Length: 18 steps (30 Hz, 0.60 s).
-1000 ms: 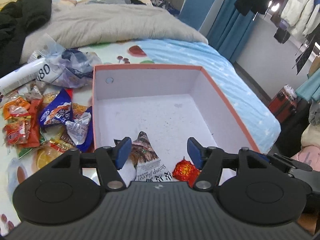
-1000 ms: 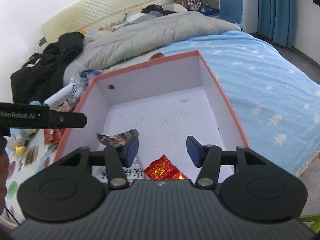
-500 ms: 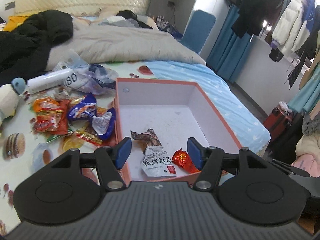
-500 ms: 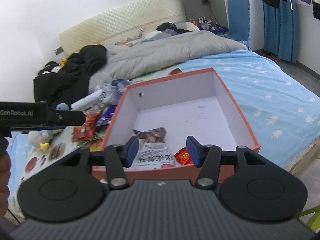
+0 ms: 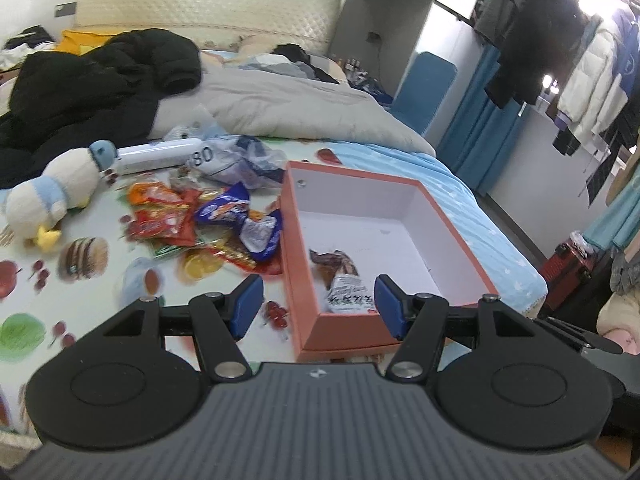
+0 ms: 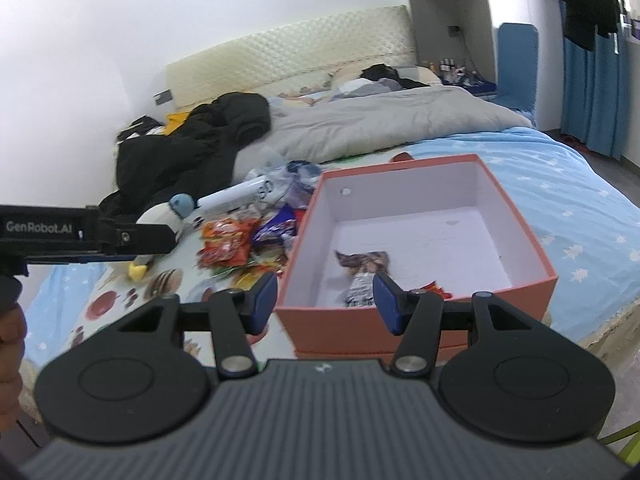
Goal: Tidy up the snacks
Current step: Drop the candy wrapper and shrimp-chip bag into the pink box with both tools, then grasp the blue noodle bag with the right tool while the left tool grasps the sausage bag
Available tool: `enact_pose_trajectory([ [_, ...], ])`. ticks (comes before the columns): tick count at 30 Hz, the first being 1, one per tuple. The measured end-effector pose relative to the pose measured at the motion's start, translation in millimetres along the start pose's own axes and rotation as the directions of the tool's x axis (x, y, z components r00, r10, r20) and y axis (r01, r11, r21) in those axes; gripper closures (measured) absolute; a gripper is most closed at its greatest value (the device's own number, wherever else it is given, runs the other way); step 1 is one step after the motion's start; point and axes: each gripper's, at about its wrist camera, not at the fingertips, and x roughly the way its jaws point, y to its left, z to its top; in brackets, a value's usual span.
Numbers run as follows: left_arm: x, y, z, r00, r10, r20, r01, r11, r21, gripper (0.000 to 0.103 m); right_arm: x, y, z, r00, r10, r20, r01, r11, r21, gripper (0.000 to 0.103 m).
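On the fruit-print bedsheet (image 5: pixel 92 292), at roughly ten o'clock from my left gripper (image 5: pixel 316 306), lies the loose pile of crinkly snack packets (image 5: pixel 200 224), orange, red and blue foil. My left gripper's jaws stand apart with nothing between them, and my right gripper (image 6: pixel 325 300) is likewise spread and empty. Dead ahead at twelve o'clock sits the salmon-coloured cardboard box with a white interior (image 5: pixel 456 236); a brown-and-white printed packet (image 5: pixel 340 276) lies near its front wall, and beside it, at two o'clock from the right gripper, a small red foil sweet (image 6: pixel 434 288), which I can only partly make out behind the pad.

I judge that the next pick comes from the pile, which is just beside the box's left wall. The pile lies on the left side of both views, so my left gripper is the nearer one. The big blue wrapper (image 5: pixel 236 216) on top seems to run long-axis from ten to four o'clock, so I would roll the jaws to straddle it across that line.
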Motion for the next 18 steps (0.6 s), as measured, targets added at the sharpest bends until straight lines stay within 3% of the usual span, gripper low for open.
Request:
enact_pose_trajectory([
  [8, -38.3, 26.1, -33.3, 0.998, 0.056, 0.012, -0.055, 0.998, -0.037, 0.036, -11.0, 30.4, -17.5, 0.998, 0.058, -0.014, -0.059, 0.995, -0.084, 0.047],
  [18, -31.4, 53.4, -54.9, 0.996, 0.09, -0.026, -0.092, 0.99, -0.109, 0.036, -13.3, 45.7, -25.9, 0.996, 0.075, -0.043, -0.081, 0.986, -0.143, 0.047],
])
